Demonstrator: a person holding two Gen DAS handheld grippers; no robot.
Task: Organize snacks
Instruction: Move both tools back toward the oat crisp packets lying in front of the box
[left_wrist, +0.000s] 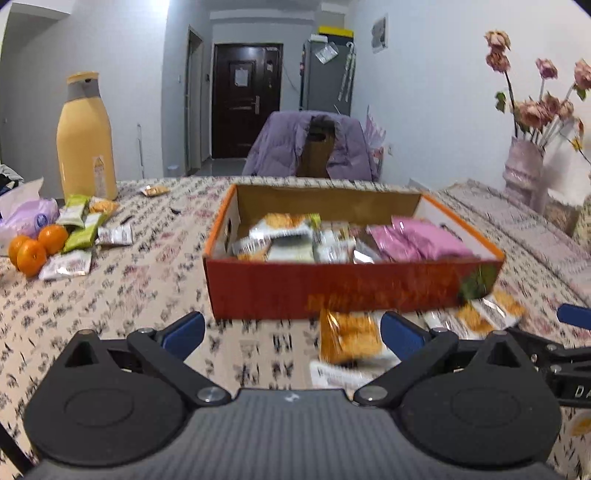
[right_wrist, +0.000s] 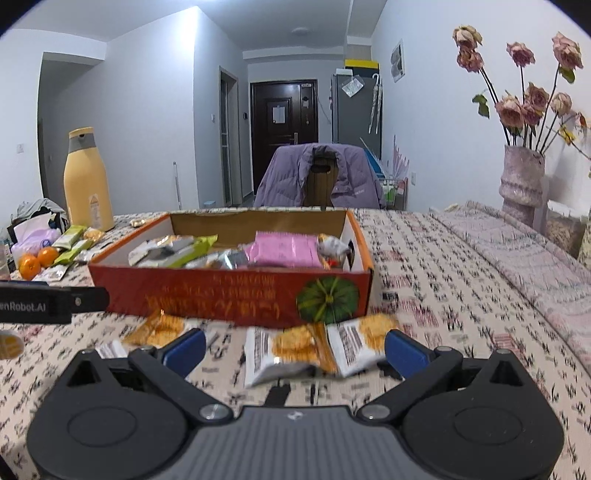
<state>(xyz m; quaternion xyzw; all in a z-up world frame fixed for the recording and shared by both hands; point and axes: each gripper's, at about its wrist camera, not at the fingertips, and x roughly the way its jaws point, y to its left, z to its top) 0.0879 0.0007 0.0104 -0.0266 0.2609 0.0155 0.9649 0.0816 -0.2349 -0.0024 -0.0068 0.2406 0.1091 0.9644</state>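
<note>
cracker packets (right_wrist: 291, 350): ahead of right hand-held gripper (right_wrist: 295, 349), before box (right_wrist: 229, 295); light, crinkly, fragile; pinch sealed edge. both hand-held grippers, left (left_wrist: 293, 330) included, wide open, empty.

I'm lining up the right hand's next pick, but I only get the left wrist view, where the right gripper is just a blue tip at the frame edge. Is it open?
Observer: Yes, the right gripper is open, fingers spread wide.
Operator: Anything between them?
Observer: Two cracker packets lie side by side on the tablecloth between the fingers, just in front of the box.
Operator: My view has a green blur on the box front. What is it?
Observer: A green pumpkin picture printed at the front's right end.
</note>
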